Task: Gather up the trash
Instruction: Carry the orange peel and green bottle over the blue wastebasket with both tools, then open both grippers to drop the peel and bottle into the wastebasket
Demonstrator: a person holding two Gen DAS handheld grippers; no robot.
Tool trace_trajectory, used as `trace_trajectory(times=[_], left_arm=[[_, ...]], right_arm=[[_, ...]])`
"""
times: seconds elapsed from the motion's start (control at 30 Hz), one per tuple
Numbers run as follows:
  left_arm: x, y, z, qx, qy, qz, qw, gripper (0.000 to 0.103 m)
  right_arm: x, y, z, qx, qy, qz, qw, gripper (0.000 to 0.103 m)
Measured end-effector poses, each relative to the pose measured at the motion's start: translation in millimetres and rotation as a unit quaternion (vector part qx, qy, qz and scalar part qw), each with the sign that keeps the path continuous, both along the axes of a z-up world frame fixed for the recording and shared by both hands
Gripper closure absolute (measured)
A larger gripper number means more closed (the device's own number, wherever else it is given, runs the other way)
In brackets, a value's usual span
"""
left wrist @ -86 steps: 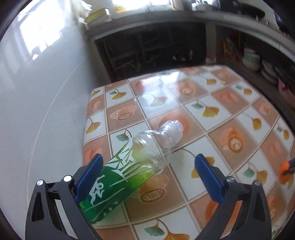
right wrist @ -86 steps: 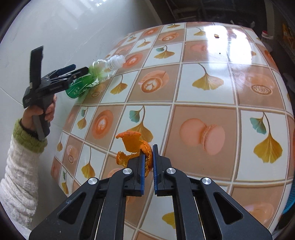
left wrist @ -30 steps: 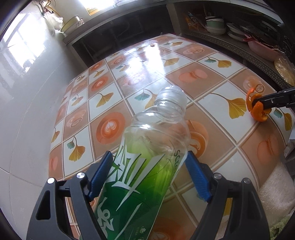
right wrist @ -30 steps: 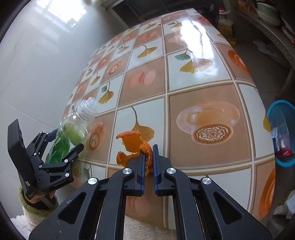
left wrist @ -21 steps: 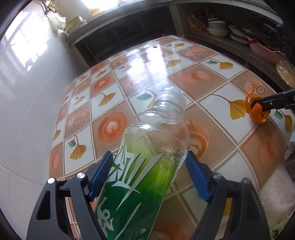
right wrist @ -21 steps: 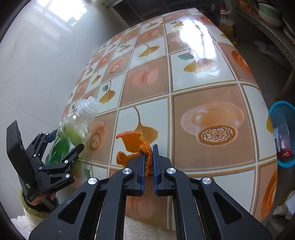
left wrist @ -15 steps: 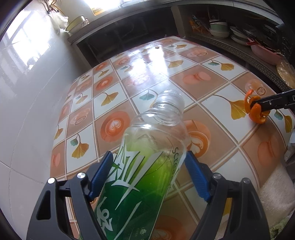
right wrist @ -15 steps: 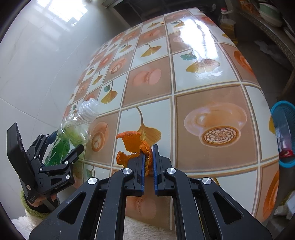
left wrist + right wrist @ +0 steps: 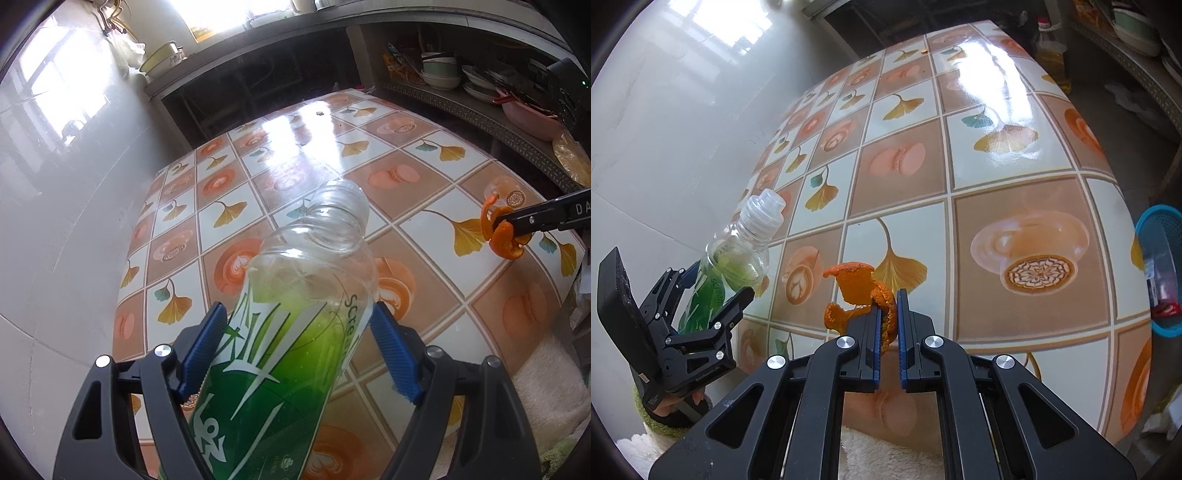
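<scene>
A clear plastic bottle (image 9: 295, 332) with a green label and a little green liquid is held off the tabletop, neck tilted up and away. My left gripper (image 9: 297, 314) is shut on its body, both blue pads against the sides. The right wrist view shows the same bottle (image 9: 746, 240) in the left gripper (image 9: 720, 282) at the left. A curled orange peel (image 9: 857, 288) is pinched in my right gripper (image 9: 887, 299), which is shut on it above the table's near edge. The left wrist view has that peel (image 9: 498, 236) and the right gripper (image 9: 506, 221) at the far right.
The table (image 9: 997, 110) has a glossy cloth printed with ginkgo leaves and coffee cups and stands against a white tiled wall (image 9: 55, 184). A blue basket (image 9: 1161, 273) holding some items sits on the floor to the right. Shelves with bowls (image 9: 439, 70) run behind.
In the oldest frames the bottle lay on the table between open left jaws; now it is gripped and lifted. Over the last second the left view shifted only slightly; the right gripper kept still.
</scene>
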State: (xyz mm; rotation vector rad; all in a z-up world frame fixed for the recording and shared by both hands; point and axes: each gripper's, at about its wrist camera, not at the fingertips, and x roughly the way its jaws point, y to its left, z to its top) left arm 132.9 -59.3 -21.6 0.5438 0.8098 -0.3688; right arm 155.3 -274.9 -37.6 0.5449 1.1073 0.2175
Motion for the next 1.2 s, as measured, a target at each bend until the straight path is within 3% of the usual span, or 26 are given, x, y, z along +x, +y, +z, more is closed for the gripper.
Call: trace_trajectory(times=[0.17, 0.37, 0.5, 0.63, 0.8, 0.93, 1.07, 1.2], left_arm=[[-6.7, -12.9, 24.8, -0.025, -0.016, -0.019, 0.9994, 0.026], [-10.0, -65.2, 59.9, -0.065, -0.009, -0.076, 0.995, 0.026], [-14.8, -125.5, 78.3, -0.102, 0.021, -0.137, 0.9851, 0.026], [-9.5, -198.6, 78.7, -0.146, 0.1, -0.186, 0.9664, 0.026], [3.7, -308.7, 39.7, -0.173, 0.245, -0.206, 0.9313, 0.026], [17.2, -385.9, -17.9, -0.167, 0.357, -0.174, 0.9025, 0.026], [25.8, -457.9, -81.5, -0.143, 0.416, -0.131, 0.8884, 0.026], [39.0, -508.8, -137.9, -0.139, 0.461, -0.081, 0.8728, 0.026]], right_arm=[[-10.8, -14.1, 12.7, 0.02, -0.022, -0.017, 0.999, 0.097], [-51.2, -65.3, 31.3, 0.037, -0.063, -0.084, 0.994, 0.097], [-98.1, -129.6, 42.5, 0.018, -0.083, -0.171, 0.982, 0.097], [-152.4, -199.9, 39.3, -0.01, -0.08, -0.275, 0.958, 0.097], [-211.9, -267.4, -2.2, -0.041, -0.023, -0.392, 0.919, 0.097], [-230.0, -299.2, -56.2, -0.02, 0.025, -0.444, 0.896, 0.097], [-228.0, -319.7, -109.2, 0.009, 0.065, -0.474, 0.878, 0.097], [-219.7, -331.0, -145.4, 0.032, 0.09, -0.486, 0.868, 0.097]])
